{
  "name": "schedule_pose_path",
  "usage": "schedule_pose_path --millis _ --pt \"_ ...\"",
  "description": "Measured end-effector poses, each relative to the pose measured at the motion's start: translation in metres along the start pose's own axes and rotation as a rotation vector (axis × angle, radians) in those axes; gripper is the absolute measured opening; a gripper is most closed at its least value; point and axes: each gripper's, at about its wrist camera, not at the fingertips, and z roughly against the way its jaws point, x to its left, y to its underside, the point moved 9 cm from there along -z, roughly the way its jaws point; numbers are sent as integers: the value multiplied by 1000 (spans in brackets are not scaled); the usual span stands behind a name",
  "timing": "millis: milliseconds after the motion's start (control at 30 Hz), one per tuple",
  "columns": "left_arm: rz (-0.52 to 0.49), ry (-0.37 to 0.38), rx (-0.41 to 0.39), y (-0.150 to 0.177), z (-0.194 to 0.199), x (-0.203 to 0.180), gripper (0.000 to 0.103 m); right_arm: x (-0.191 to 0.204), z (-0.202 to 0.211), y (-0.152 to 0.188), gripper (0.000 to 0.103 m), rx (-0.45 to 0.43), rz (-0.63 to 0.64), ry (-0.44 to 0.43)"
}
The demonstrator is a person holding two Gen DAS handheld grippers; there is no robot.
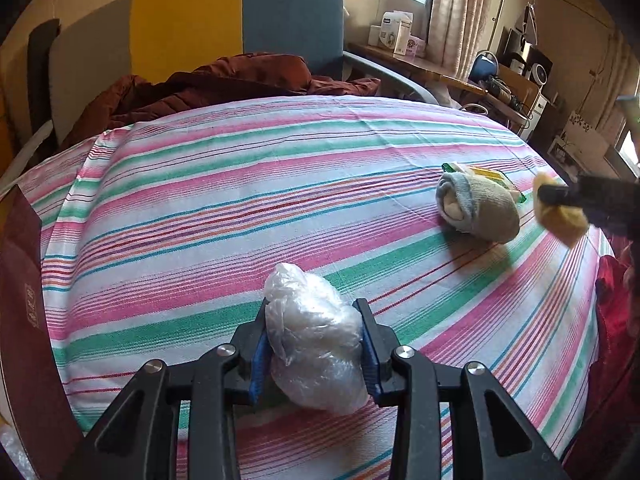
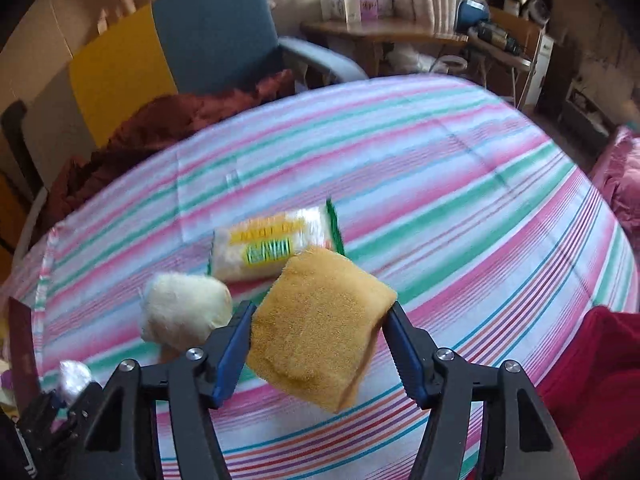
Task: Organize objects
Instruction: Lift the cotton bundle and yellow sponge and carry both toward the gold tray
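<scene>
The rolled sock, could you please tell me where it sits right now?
In the left wrist view, the rolled sock lies on the striped sheet at the right, against a snack packet behind it, just left of the yellow sponge.

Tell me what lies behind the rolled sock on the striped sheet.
Behind the rolled sock lies a yellow-and-green packet, flat on the striped sheet. The sock covers most of it from the left wrist view.
</scene>
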Motion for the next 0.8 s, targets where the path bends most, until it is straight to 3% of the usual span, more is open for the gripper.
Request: schedule_pose_path --millis 167,300,467,567,800 --pt "-8 -10 -4 3 1 0 38 27 29 -10 65 -107 70 -74" --pt "-14 -17 -3 4 2 0 37 62 39 -7 65 -141 169 -134" --pt "-40 -63 25 5 6 -3 37 96 48 3 66 -159 268 -185" --pt "-5 -47 41 6 17 -3 37 106 46 12 66 -153 301 -194" --pt "-16 -72 -47 -2 67 -3 37 118 47 25 67 -146 335 -227"
